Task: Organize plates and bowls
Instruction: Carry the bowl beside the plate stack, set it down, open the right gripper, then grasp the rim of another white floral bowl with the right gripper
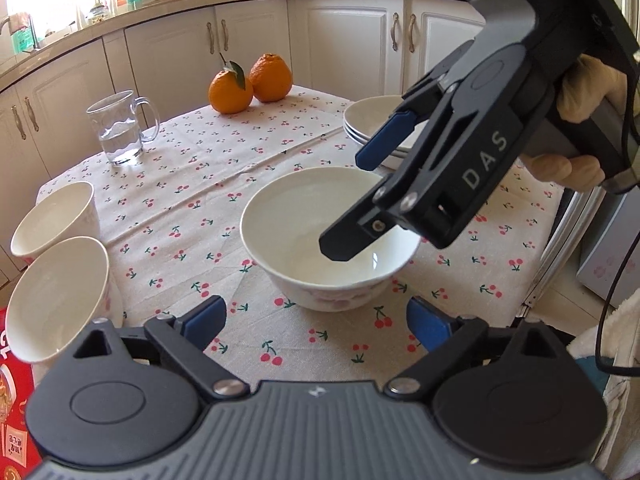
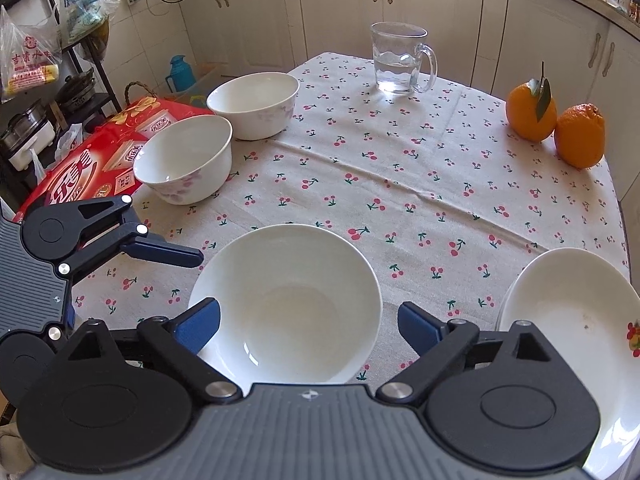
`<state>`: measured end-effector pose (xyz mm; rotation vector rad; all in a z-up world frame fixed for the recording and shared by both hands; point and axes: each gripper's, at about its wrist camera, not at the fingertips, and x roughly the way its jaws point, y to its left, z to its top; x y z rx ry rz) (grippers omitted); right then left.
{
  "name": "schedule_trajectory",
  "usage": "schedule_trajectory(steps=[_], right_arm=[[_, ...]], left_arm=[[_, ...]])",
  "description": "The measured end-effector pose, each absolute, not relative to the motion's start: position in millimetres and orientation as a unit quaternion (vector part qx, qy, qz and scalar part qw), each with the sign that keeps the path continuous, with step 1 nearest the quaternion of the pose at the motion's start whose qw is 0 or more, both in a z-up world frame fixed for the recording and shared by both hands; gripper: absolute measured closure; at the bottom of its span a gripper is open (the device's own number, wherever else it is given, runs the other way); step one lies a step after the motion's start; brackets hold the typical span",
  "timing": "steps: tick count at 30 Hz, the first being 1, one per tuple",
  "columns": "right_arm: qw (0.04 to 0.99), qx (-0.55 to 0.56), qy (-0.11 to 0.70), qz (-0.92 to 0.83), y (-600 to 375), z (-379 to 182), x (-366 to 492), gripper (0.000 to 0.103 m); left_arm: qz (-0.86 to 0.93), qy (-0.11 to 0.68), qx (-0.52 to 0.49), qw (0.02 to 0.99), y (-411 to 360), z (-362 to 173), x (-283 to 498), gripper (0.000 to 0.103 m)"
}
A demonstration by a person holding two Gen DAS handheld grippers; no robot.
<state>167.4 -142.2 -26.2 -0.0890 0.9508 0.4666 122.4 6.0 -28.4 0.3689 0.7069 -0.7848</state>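
Kitchen table (image 2: 400,184) under a cherry-print cloth, both wrist views. The middle bowl (image 2: 286,304) serves as landmark: it stands upright on the cloth, free of any grip, apparently just set apart as the base for nesting.

Right gripper (image 1: 344,208) hangs over the bowl with its jaws spread wide, one finger (image 1: 340,242) dipping inside the rim, the other (image 1: 384,142) above the far rim; nothing is held. Left gripper (image 1: 316,322), on the near side of the bowl, is likewise spread and empty, its pads flanking bare cloth.

Count, by place from the bowl:
- Bowls, three in all: the landmark, plus two (image 2: 184,158) (image 2: 256,104) beyond it to the left in the right-wrist view, side by side near the red box (image 2: 88,168).
- Plates (image 2: 568,312): one stack just to the bowl's right; about three, though the rims are hard to separate.
- Oranges (image 2: 532,110) (image 2: 580,134): two, touching, far right.
- Mug (image 2: 400,60): one, part-filled with water, far side.

Plates already gathered; bowls likely remain to be stacked.
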Motion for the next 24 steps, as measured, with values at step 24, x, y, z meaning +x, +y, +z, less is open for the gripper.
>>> schedule_trajectory(steps=[24], right_arm=[[0.868,-0.095,0.41,0.262,-80.2,0.3,183.2,0.0]], left_arm=[[-0.194,0.317,0.14,0.918,110.8,-17.2,141.1,0.006]])
